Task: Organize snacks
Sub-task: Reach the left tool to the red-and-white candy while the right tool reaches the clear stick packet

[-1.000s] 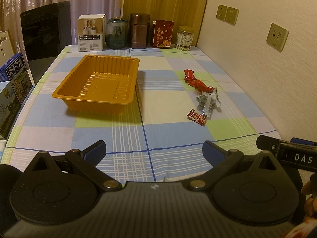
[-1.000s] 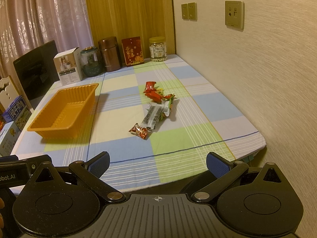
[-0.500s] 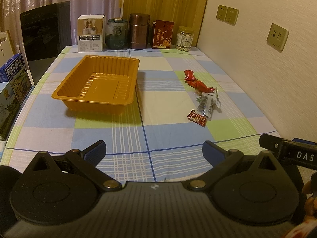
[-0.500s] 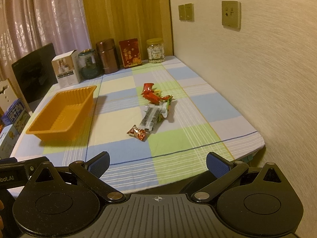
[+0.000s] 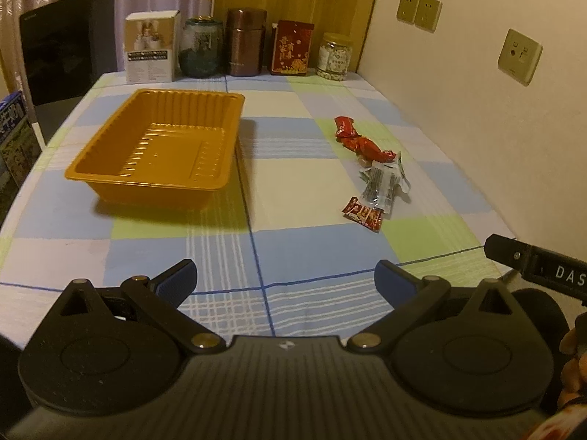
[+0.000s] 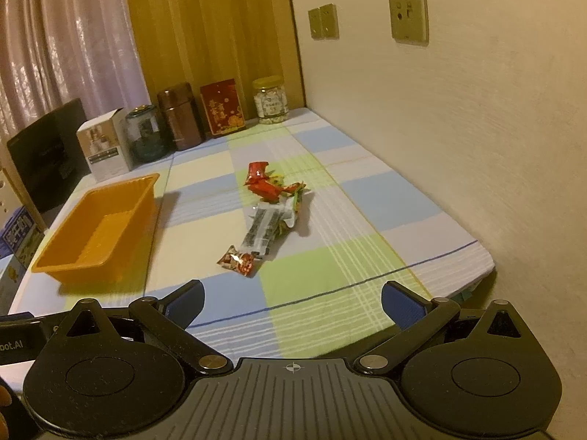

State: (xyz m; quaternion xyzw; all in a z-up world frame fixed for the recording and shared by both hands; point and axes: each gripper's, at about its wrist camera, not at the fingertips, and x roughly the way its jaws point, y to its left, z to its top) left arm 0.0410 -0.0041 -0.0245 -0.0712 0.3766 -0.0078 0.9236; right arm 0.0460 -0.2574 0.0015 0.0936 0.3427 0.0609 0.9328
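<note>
An empty orange plastic tray (image 5: 110, 135) (image 6: 143, 198) sits on the left half of the checked tablecloth. To its right lies a small heap of snacks: red wrappers (image 5: 357, 139) (image 6: 262, 183) at the far end, a clear packet with dark contents (image 5: 379, 183) (image 6: 260, 231) in the middle, and a small red sachet (image 5: 363, 214) (image 6: 236, 260) nearest me. My left gripper (image 5: 284, 278) is open and holds nothing, hovering over the table's near edge. My right gripper (image 6: 291, 300) is open too, short of the sachet.
Along the back stand a white box (image 5: 150, 51), a dark glass jar (image 5: 200, 47), a brown canister (image 5: 244, 42), a red packet (image 5: 291, 47) and a clear jar (image 5: 334, 57). A wall (image 6: 458, 128) runs along the table's right edge. Boxes (image 5: 14, 139) stand at the left.
My right gripper has moved forward and slightly right toward the snack heap. The left gripper has barely shifted. Both stayed open.
</note>
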